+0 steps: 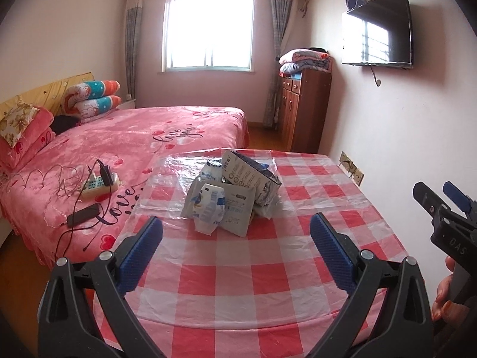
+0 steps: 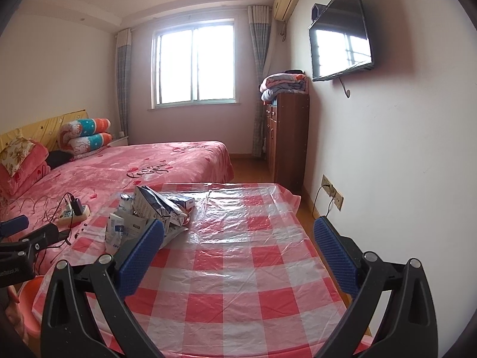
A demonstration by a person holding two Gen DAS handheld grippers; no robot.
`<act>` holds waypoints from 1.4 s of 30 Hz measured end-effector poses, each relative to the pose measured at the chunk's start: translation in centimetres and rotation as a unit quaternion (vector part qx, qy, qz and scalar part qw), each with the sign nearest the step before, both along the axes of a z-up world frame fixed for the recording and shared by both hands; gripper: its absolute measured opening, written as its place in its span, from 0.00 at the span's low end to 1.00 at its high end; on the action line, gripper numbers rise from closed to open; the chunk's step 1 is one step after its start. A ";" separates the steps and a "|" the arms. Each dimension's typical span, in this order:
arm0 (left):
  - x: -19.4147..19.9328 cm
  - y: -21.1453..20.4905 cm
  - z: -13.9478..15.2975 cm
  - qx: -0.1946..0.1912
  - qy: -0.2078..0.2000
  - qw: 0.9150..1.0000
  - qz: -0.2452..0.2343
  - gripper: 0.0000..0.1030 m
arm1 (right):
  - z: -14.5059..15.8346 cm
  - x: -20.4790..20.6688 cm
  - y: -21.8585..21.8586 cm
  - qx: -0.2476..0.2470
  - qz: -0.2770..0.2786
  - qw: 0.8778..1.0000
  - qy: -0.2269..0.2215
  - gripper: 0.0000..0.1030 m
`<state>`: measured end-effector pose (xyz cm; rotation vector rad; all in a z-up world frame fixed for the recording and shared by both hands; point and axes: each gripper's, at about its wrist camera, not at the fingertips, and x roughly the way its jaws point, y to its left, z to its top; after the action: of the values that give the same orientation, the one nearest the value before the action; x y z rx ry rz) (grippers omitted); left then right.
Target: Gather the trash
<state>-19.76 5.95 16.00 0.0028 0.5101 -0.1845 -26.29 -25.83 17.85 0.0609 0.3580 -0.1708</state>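
Wrapper print [image 1: 238, 176] too small to read; orange basin [image 2: 28, 304] cut off by edge.

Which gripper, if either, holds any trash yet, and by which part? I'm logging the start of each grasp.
Neither. The left gripper and right gripper are both open and empty; the pile of crumpled white and blue wrappers lies untouched on the red-and-white checked tablecloth.

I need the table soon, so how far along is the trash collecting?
Nothing looks done yet: the pile of crumpled white and blue wrappers and packets sits on the red-and-white checked plastic tablecloth. Nothing is in hand either; the left gripper and right gripper are both open and empty, short of the pile. All the picking up is left.
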 end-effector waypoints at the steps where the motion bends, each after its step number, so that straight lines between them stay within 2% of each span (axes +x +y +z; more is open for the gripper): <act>1: 0.0 0.0 0.1 0.000 -0.001 1.000 0.000 0.96 | 0.0 0.0 -0.1 0.001 0.001 1.000 0.000 0.96; 18: -1.4 1.0 0.6 -0.015 -0.032 0.999 0.012 0.96 | -0.1 -0.4 -0.2 -0.001 -0.007 1.000 0.001 0.96; 22: -1.3 0.8 0.0 0.001 -0.040 0.999 0.015 0.96 | -0.7 0.1 -0.2 -0.004 -0.006 1.000 0.008 0.96; 28: -0.1 0.5 -1.5 0.031 -0.024 0.999 0.018 0.96 | -1.8 1.3 -0.1 -0.007 0.000 1.000 0.019 0.96; 34: 1.3 0.7 -2.9 0.028 -0.006 0.999 0.017 0.96 | -3.1 2.8 0.3 -0.008 0.011 0.999 0.035 0.96; 39: 2.9 1.1 -4.6 0.028 0.015 0.999 0.019 0.96 | -4.6 4.6 0.0 0.024 0.029 0.997 0.066 0.96; 42: 4.4 1.4 -5.8 0.024 0.042 0.999 0.010 0.96 | -5.8 5.8 -0.8 0.060 0.045 0.993 0.088 0.96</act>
<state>-15.31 7.39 10.18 0.0368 0.5986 -0.1536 -20.47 -26.62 12.03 0.1485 0.5460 -0.0653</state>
